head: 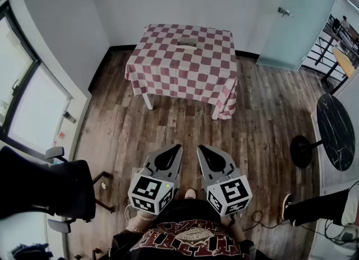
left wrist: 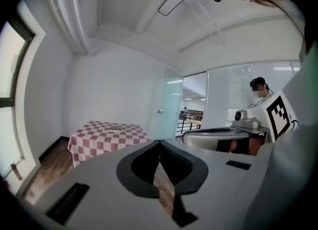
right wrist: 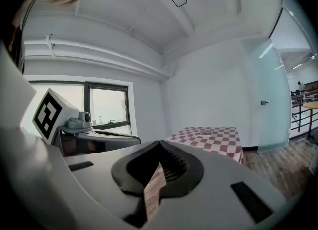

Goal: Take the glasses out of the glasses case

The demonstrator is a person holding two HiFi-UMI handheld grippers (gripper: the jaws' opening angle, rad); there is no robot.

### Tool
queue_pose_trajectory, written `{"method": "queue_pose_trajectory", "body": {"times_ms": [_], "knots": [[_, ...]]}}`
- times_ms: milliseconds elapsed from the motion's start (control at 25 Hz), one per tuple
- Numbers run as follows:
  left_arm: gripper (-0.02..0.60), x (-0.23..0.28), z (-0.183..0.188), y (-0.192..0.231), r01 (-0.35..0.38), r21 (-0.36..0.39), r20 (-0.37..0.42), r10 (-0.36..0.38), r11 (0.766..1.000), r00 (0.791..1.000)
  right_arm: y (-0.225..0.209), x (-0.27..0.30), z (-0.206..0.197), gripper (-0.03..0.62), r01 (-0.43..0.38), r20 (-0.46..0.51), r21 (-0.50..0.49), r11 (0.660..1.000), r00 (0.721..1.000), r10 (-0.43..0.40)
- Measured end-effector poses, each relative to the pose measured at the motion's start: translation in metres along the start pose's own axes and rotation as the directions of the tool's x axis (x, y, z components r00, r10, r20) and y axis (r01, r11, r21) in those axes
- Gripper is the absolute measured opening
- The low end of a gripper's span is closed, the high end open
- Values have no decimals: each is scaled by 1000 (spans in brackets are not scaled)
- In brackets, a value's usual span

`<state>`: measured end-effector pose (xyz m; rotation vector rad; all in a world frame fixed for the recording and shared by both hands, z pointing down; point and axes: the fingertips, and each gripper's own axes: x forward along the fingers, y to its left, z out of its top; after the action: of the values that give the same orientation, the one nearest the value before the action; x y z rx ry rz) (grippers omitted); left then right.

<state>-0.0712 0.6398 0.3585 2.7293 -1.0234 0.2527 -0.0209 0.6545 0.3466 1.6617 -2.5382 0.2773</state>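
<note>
A small dark glasses case (head: 187, 43) lies near the far edge of a table with a red-and-white checked cloth (head: 185, 71), well ahead of me across the wooden floor. It shows as a tiny dark shape in the left gripper view (left wrist: 115, 128) and the right gripper view (right wrist: 204, 132). Whether it is open is too small to tell. My left gripper (head: 179, 147) and right gripper (head: 199, 147) are held side by side close to my body, far short of the table. Both point toward it. The jaws of each (left wrist: 160, 141) (right wrist: 160, 142) meet at the tips with nothing between them.
A black office chair (head: 53, 188) stands at my left by the window. On the right are a round black pedestal table (head: 335, 132), a frosted glass door (head: 297, 20), and another person's leg and shoe (head: 311, 207) with cables on the floor.
</note>
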Motion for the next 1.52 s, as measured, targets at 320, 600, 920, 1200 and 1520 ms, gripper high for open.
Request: {"method": "queue_pose_trajectory", "body": {"times_ms": [320, 600, 920, 1200, 1520], "knots": [[9, 4, 0, -13, 1, -4, 6, -1, 1000, 1000, -8, -12, 3, 20, -7, 25, 7, 1000, 1000, 7], [9, 7, -6, -18, -35, -17, 20, 35, 999, 999, -19, -18, -4, 20, -27, 10, -9, 1000, 1000, 27], [9, 6, -14, -14, -80, -25, 1, 80, 997, 997, -14, -13, -9, 20, -101, 0, -12, 995, 995, 101], [9, 11, -16, 5, -97, -37, -18, 97, 995, 995, -16, 7, -8, 20, -110, -20, -23, 994, 994, 110], [9, 36, -7, 41, -65, -44, -18, 64, 997, 998, -24, 49, -4, 20, -92, -39, -25, 995, 995, 91]]}}
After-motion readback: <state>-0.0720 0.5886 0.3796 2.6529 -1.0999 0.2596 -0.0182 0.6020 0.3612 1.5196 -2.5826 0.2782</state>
